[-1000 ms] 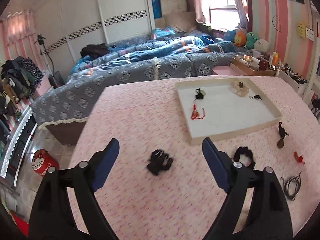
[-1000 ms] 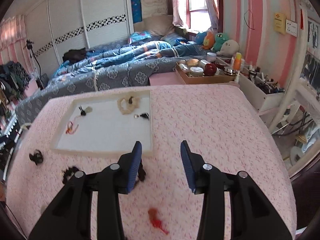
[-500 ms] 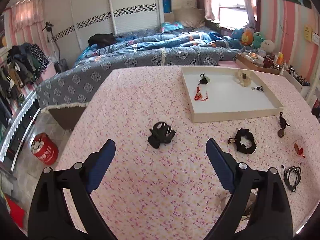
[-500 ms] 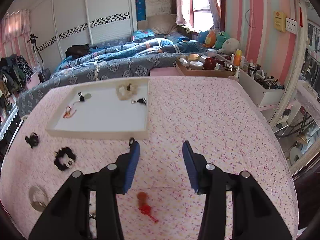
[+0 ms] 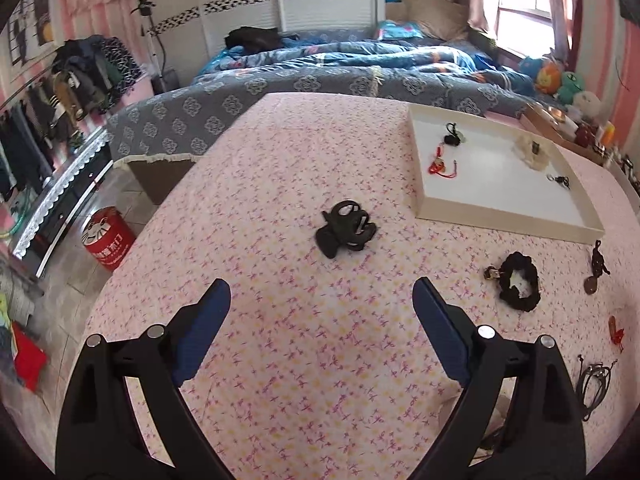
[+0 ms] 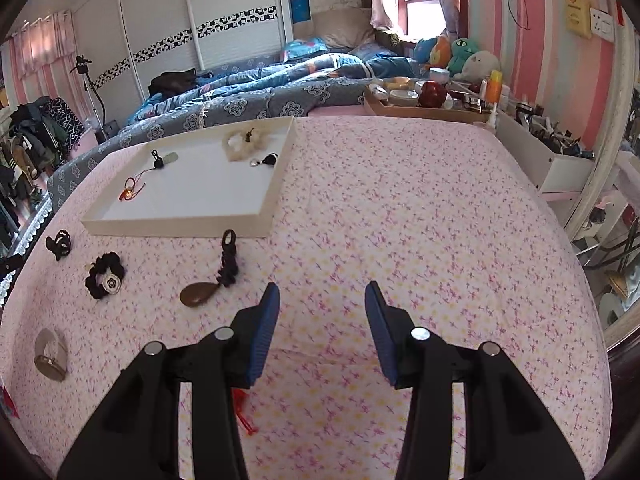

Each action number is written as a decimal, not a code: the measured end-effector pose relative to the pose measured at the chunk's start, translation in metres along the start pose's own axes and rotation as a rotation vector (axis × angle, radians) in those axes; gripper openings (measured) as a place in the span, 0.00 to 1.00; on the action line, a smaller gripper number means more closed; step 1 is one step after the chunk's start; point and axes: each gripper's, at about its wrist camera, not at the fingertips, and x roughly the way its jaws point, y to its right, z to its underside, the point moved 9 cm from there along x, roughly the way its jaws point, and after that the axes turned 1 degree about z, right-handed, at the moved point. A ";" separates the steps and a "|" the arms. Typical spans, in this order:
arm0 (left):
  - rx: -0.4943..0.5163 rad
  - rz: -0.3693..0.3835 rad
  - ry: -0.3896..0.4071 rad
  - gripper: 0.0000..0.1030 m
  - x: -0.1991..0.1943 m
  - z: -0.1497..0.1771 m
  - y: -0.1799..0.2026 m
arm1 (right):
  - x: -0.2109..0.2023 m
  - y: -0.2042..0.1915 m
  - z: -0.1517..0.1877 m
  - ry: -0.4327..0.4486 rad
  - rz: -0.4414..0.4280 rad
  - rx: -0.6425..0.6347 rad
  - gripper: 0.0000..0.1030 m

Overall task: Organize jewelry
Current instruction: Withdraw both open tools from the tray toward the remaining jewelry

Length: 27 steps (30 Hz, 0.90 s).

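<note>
Left gripper: jaws spread wide, empty, over the pink flowered tablecloth. Right gripper: jaws parted, nothing between them, above bare cloth. Ahead of the left gripper, well apart from it: black hair claw. To the right of that: black scrunchie, near it a brown pendant on black cord. Beside the right gripper's left finger, partly hidden: red tassel charm. Farther out: white tray on the cloth, holding a red-cord charm, a black-cord pendant, a cream bracelet and a small keyring piece. At the left edge: pale bangle.
</note>
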 end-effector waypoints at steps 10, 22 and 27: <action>-0.044 0.032 -0.038 0.89 0.013 0.009 -0.027 | -0.005 -0.001 0.016 -0.023 0.050 -0.014 0.44; 0.018 0.074 0.016 0.89 -0.007 0.010 -0.041 | -0.028 -0.013 0.044 -0.044 0.089 0.034 0.44; 0.028 0.071 0.000 0.89 -0.001 0.007 -0.046 | -0.030 -0.018 0.043 -0.055 0.093 0.017 0.44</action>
